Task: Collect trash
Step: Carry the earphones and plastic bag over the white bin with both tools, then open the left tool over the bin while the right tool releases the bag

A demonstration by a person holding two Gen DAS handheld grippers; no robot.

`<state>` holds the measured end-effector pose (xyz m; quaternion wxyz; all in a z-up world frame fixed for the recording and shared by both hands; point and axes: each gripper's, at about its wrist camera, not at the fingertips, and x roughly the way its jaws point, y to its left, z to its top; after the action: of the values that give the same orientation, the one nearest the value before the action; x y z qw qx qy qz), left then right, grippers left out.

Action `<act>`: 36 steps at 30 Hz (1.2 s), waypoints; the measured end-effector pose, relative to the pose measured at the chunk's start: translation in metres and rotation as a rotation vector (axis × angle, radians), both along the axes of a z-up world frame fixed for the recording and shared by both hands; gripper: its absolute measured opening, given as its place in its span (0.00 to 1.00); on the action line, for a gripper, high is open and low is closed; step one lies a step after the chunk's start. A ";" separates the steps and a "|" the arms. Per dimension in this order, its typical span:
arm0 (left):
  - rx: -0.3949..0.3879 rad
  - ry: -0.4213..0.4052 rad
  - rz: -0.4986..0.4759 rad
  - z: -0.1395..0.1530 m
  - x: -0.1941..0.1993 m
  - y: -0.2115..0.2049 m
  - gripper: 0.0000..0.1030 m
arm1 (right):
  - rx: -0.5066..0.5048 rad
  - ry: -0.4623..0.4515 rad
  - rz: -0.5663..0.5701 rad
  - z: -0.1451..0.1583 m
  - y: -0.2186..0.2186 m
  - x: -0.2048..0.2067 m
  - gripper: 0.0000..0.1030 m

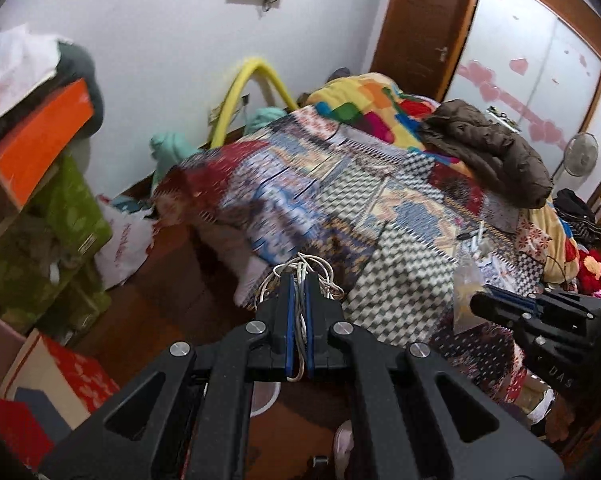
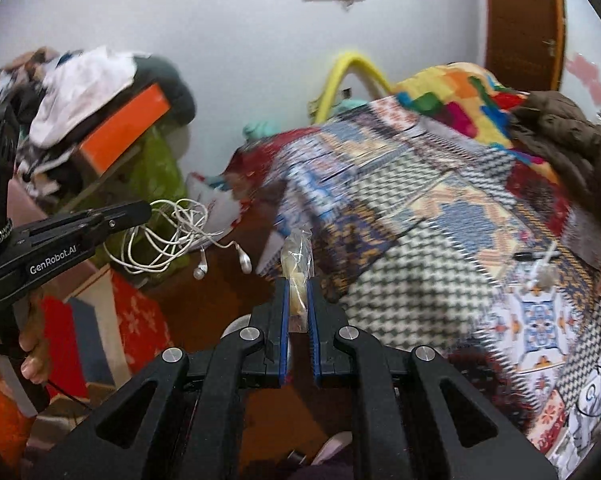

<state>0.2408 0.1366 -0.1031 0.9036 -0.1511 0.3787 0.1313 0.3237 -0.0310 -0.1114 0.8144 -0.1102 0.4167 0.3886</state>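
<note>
White tangled earphones (image 1: pixel 302 280) are being pinched in the closed left hand-held gripper (image 1: pixel 299 280); the right hand-held gripper (image 2: pixel 298 286) is clamping a clear plastic bag (image 2: pixel 297 256).

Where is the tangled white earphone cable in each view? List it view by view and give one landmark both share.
Left wrist view: the white earphone cable sits low centre, pinched in the left tool.
Right wrist view: the cable hangs at left, from the left tool's tip, earbuds dangling.
Shared landmark: the orange box on the pile at left.
</note>
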 end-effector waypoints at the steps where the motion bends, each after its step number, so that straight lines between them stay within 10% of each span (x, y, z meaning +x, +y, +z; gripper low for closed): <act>1: -0.005 0.011 0.007 -0.006 -0.005 0.006 0.03 | -0.007 0.005 0.011 -0.003 0.006 -0.004 0.08; 25: -0.178 0.378 0.091 -0.191 -0.010 0.074 0.03 | -0.229 0.353 0.156 -0.164 0.122 -0.011 0.08; 36: -0.259 0.442 0.098 -0.224 0.009 0.084 0.03 | -0.291 0.378 0.199 -0.190 0.152 0.003 0.09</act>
<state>0.2502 0.2208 -0.3268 0.7647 -0.2514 0.5727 0.1552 0.3271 0.1207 -0.3019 0.6552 -0.1922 0.6002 0.4166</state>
